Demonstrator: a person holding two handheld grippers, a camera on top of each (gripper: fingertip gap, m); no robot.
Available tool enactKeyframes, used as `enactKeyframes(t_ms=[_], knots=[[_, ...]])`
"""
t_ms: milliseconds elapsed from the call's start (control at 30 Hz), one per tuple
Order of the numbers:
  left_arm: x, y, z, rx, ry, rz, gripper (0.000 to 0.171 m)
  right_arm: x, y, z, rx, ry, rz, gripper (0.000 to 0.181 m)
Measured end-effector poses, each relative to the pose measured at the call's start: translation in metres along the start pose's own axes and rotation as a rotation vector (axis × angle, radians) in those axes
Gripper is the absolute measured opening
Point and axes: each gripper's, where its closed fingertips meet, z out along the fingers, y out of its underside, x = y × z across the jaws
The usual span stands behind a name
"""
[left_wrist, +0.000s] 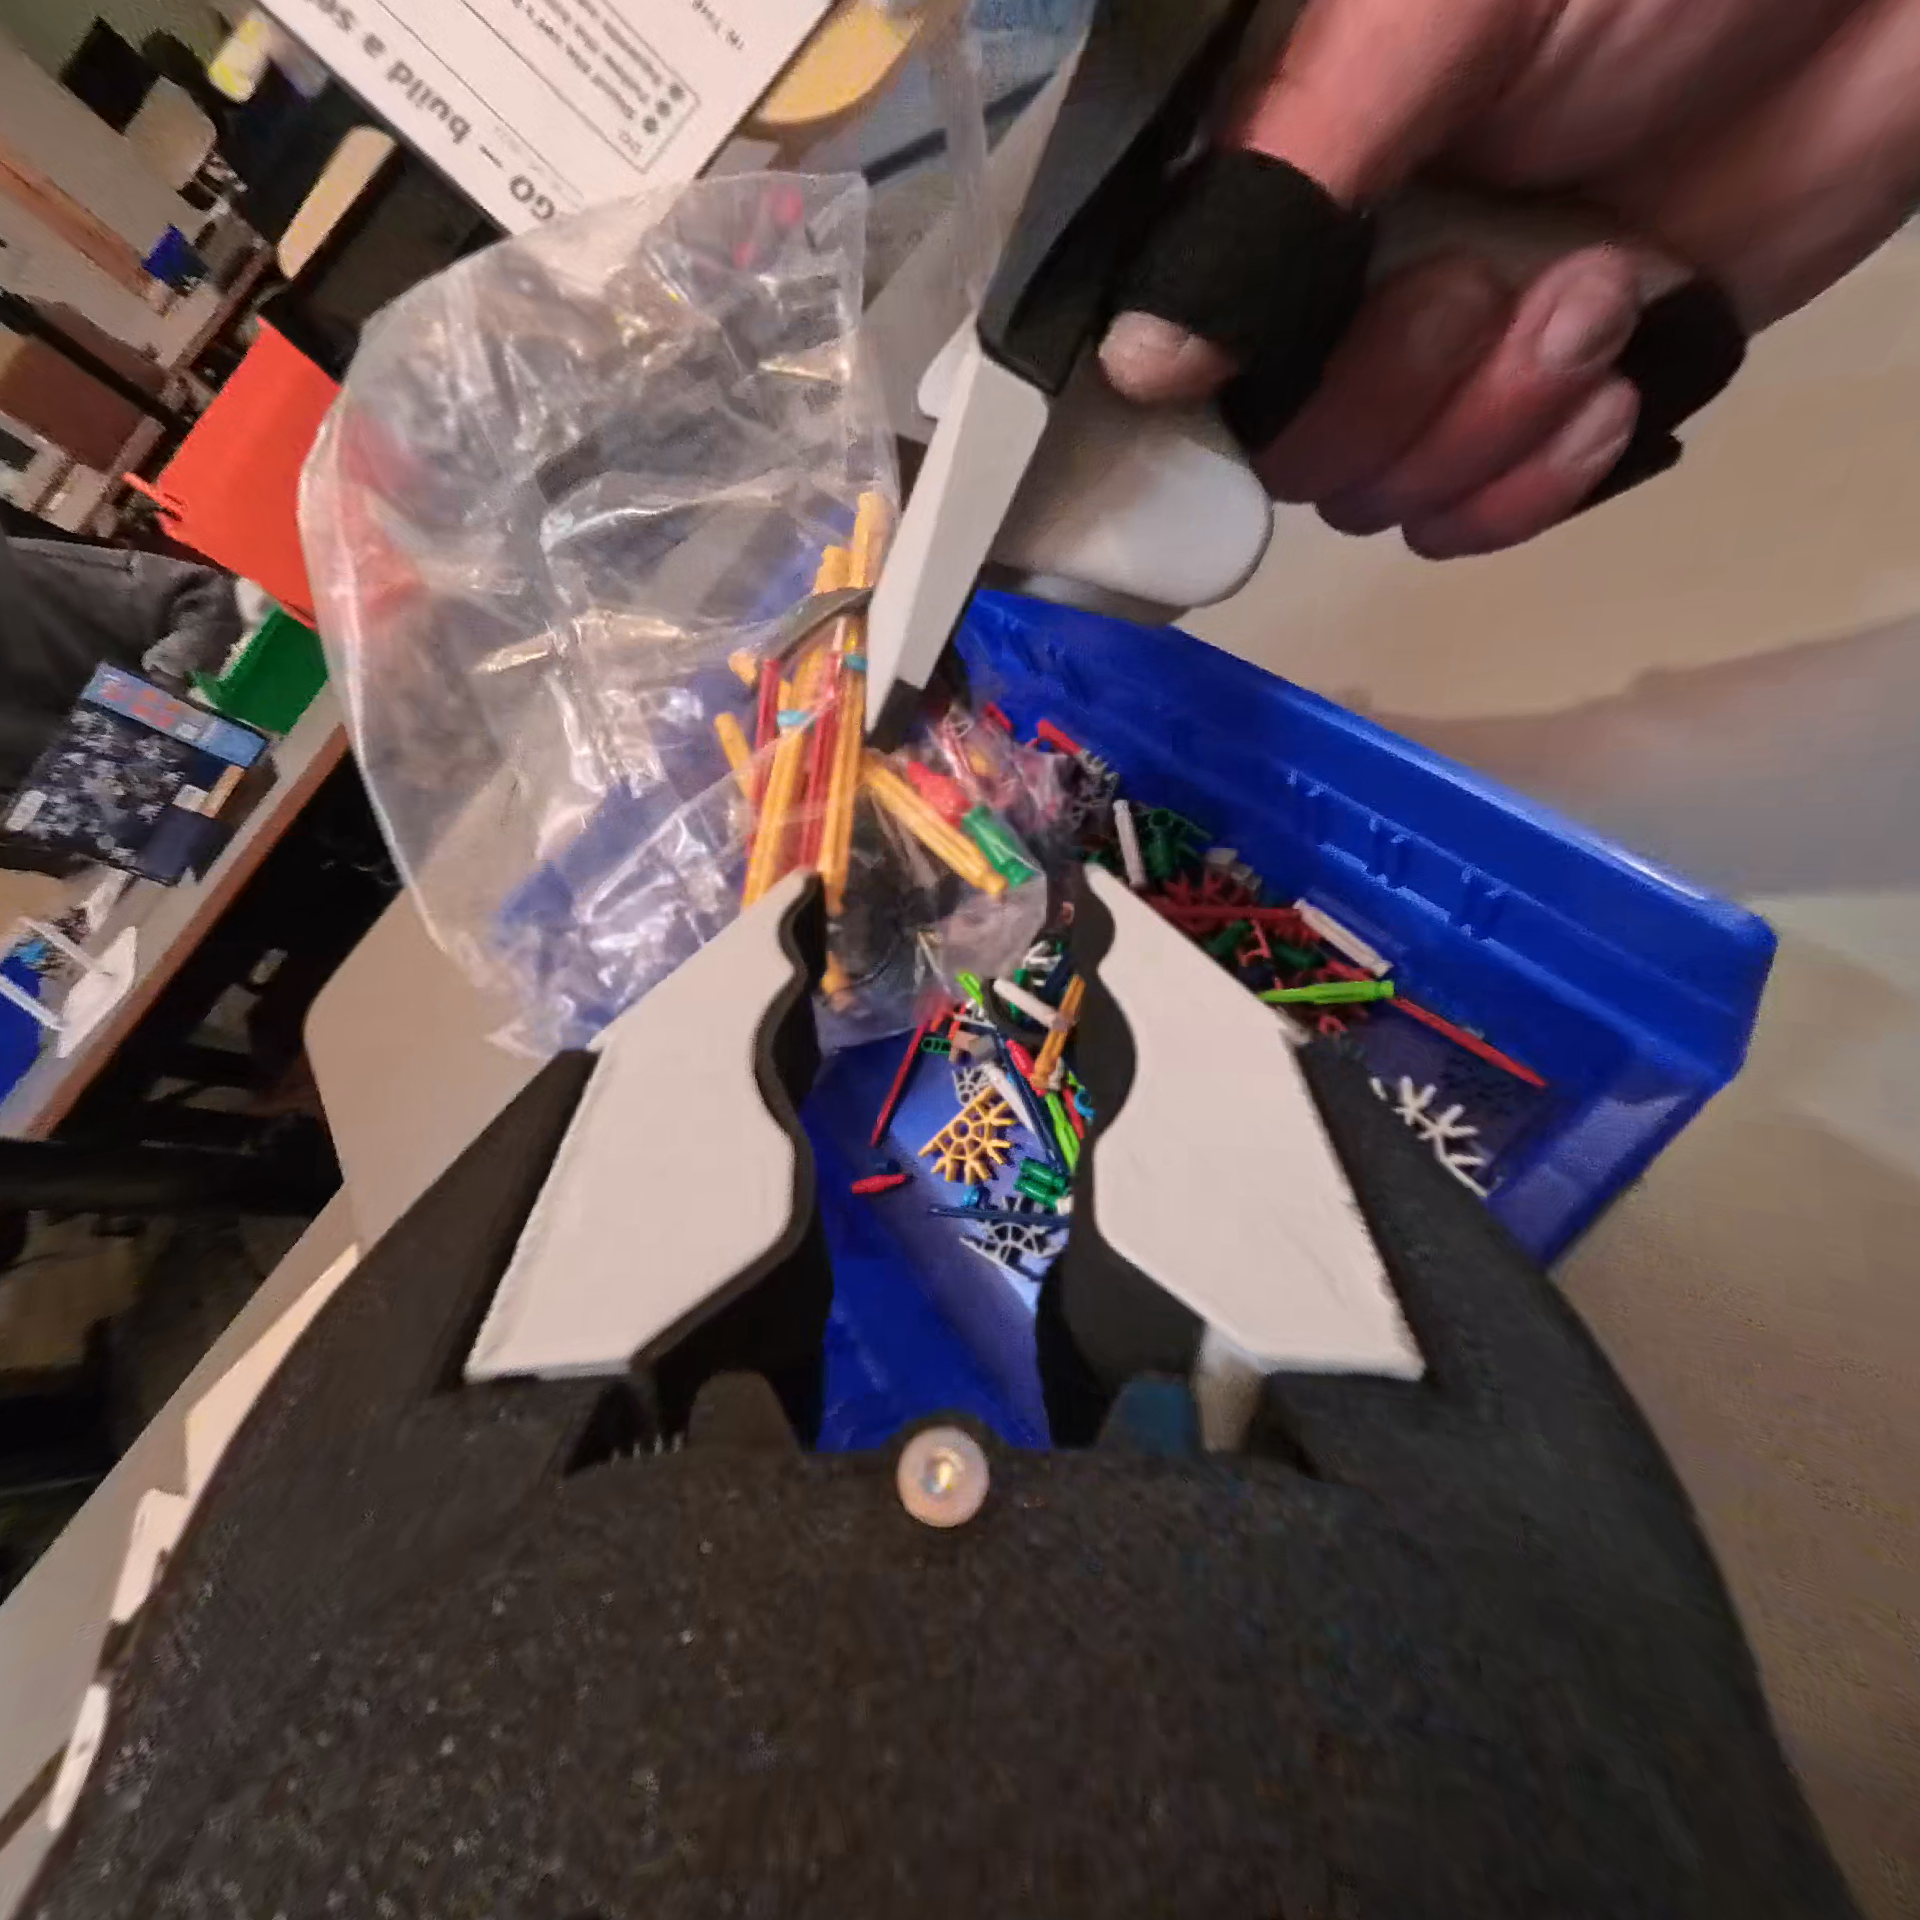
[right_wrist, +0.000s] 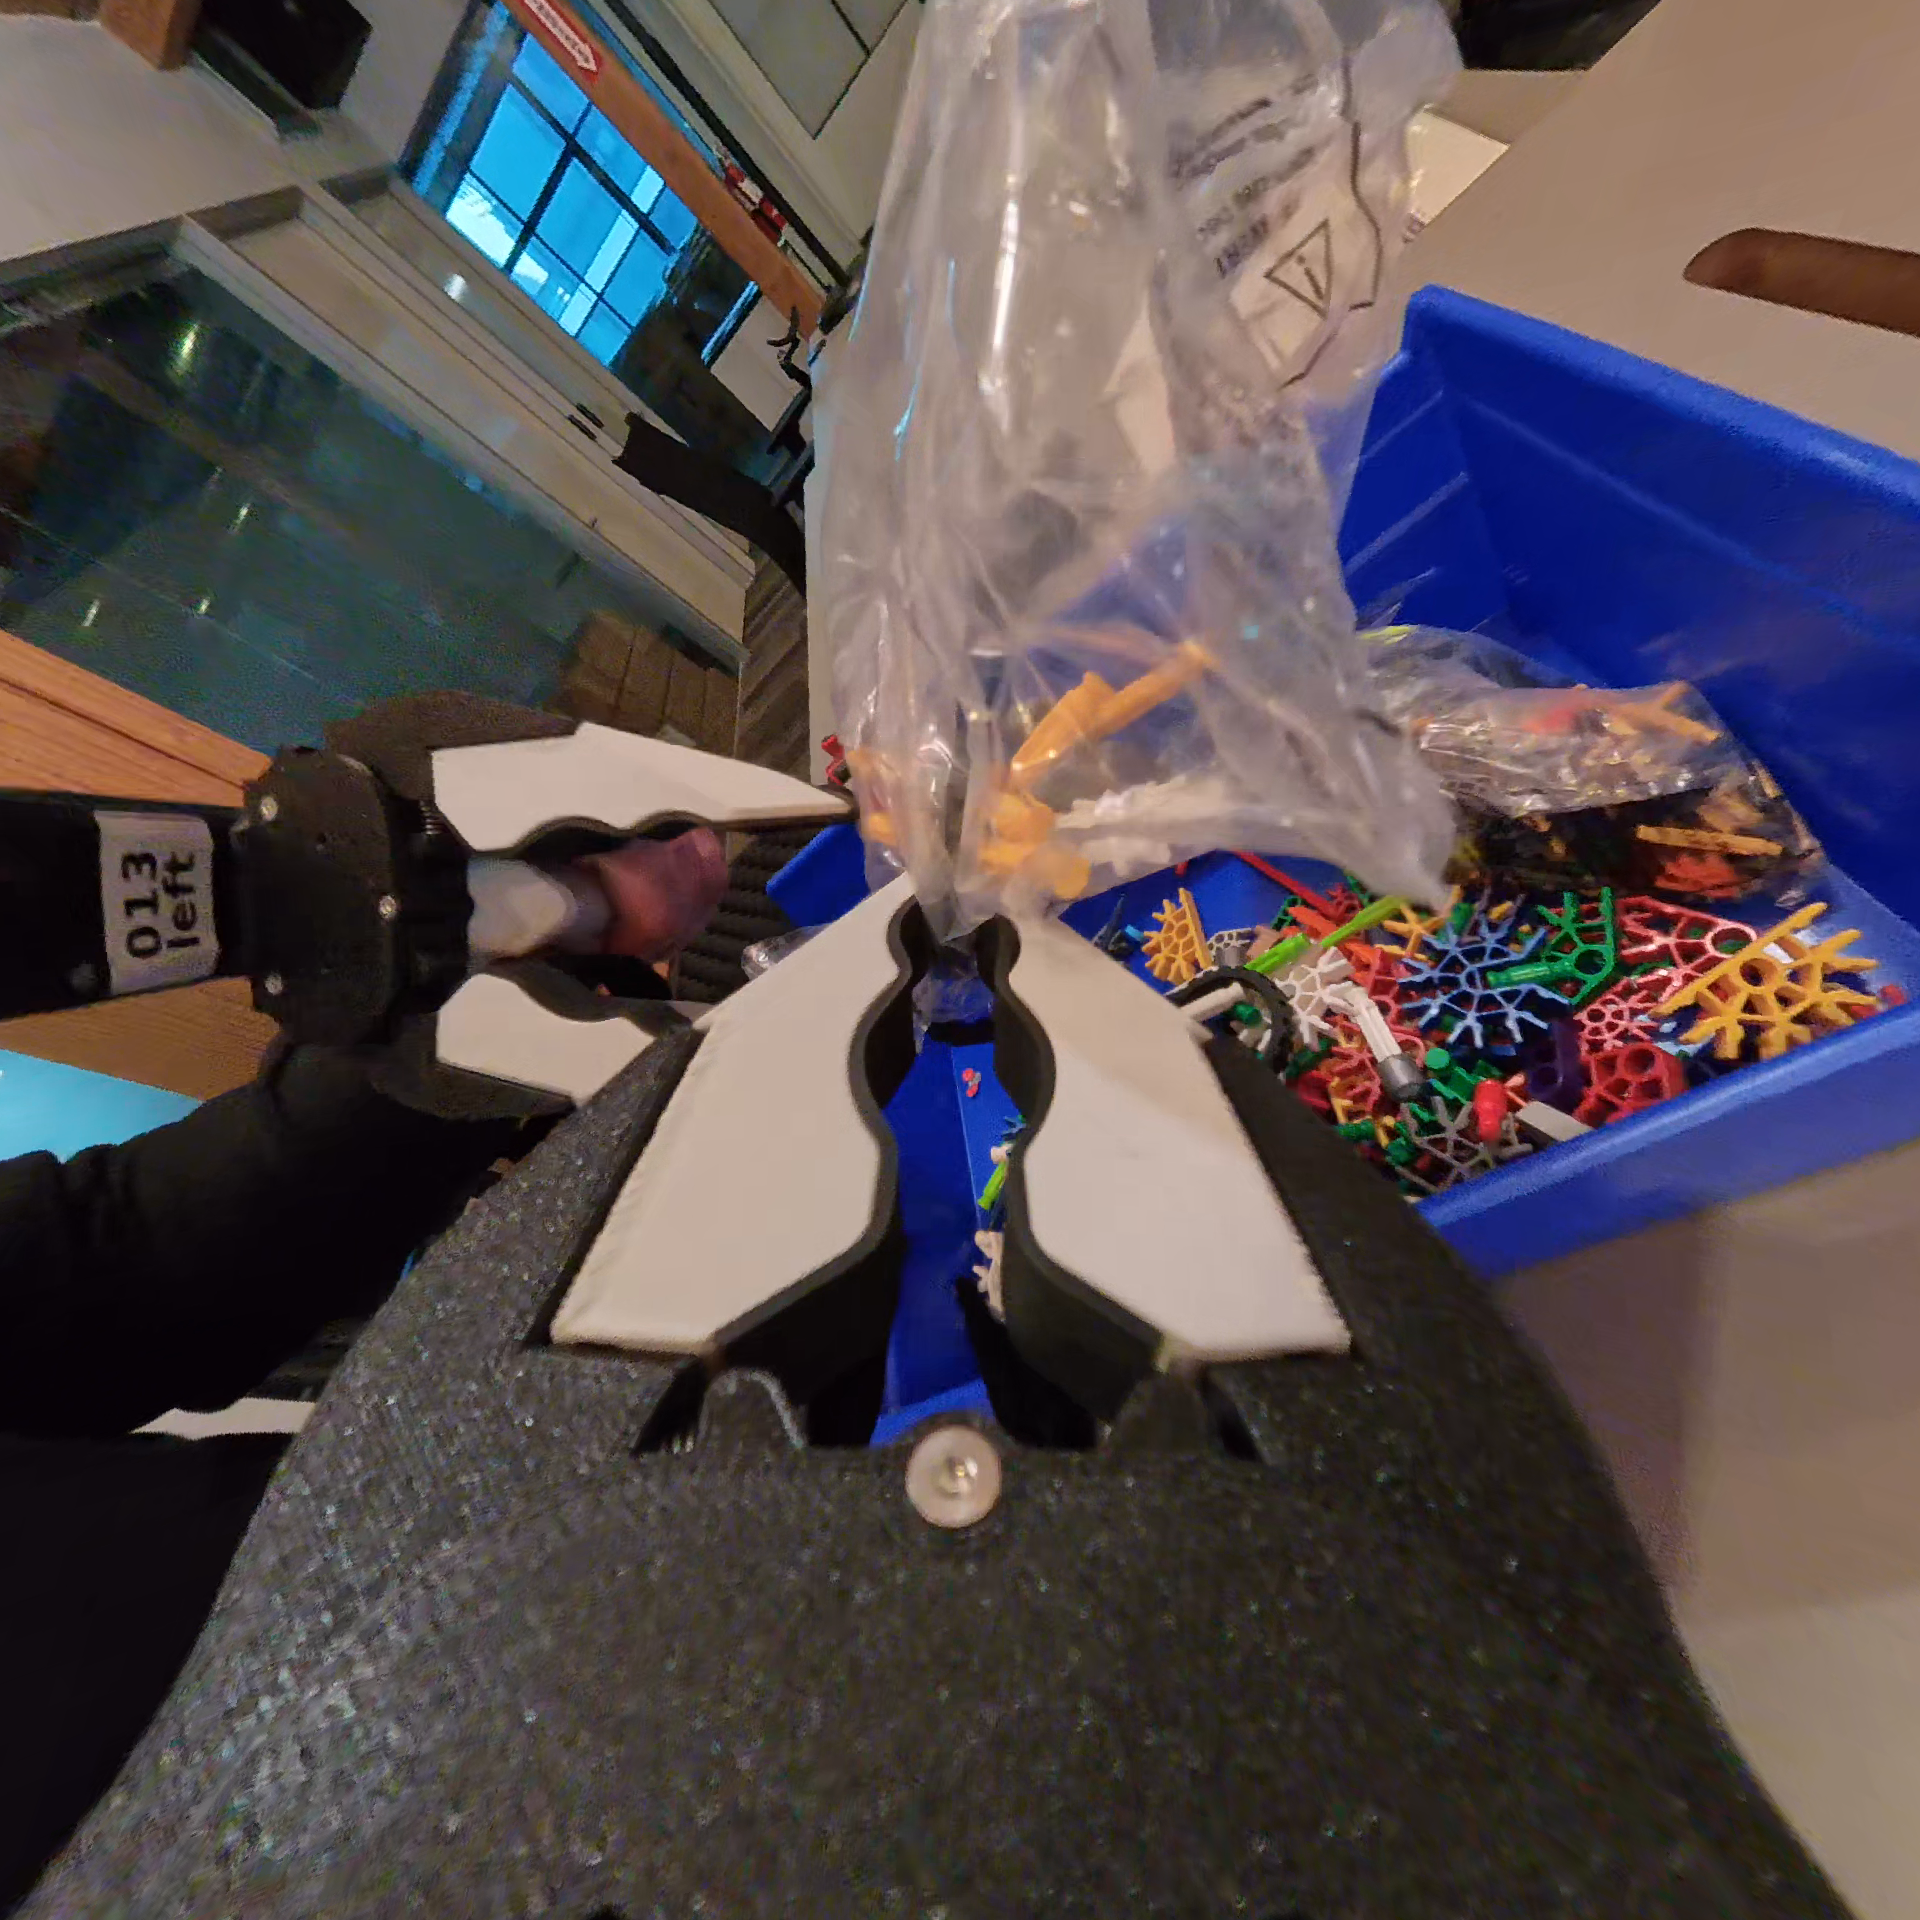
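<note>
A clear plastic bag (right_wrist: 1091, 468) with yellow rods (right_wrist: 1039, 831) inside hangs over a blue bin (right_wrist: 1662, 499). The bin is full of small coloured construction pieces (right_wrist: 1507, 987). My right gripper (right_wrist: 951, 930) is shut on the bag's lower corner. My left gripper (left_wrist: 951, 904) is open above the bin (left_wrist: 1455, 831), its left fingertip against the bag (left_wrist: 582, 499). In the right wrist view the left gripper (right_wrist: 769, 914) is wide open, its upper finger touching the bag. One of the right gripper's fingers (left_wrist: 935, 520), held by a hand (left_wrist: 1507, 312), pinches the bag by the rods (left_wrist: 821, 748).
A second, smaller bag of pieces (right_wrist: 1590, 758) lies in the bin's far side. A white cardboard box with a handle slot (right_wrist: 1766, 156) stands behind the bin. A printed sheet (left_wrist: 582, 73) is at the top. An orange object (left_wrist: 249, 457) and a boxed item (left_wrist: 125, 769) are at the left.
</note>
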Motion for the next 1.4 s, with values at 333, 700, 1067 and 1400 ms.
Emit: enactKeyframes(t_ms=[333,700,1067,1400], knots=[[-0.012,-0.007,-0.007,0.151,0.162,-0.344,0.001,-0.002,0.004,-0.004,-0.006,-0.008,-0.041,0.02],[-0.025,-0.004,-0.007,0.224,0.286,-0.698,0.001,0.006,0.017,-0.012,-0.103,0.043,-0.234,0.05],[-0.024,-0.007,-0.006,0.227,0.331,-0.751,0.001,0.02,0.013,-0.019,-0.145,0.368,-0.511,0.038],[0.003,-0.021,-0.002,0.238,0.408,-0.755,0.001,0.035,-0.001,0.0,-0.094,0.495,-0.553,0.048]])
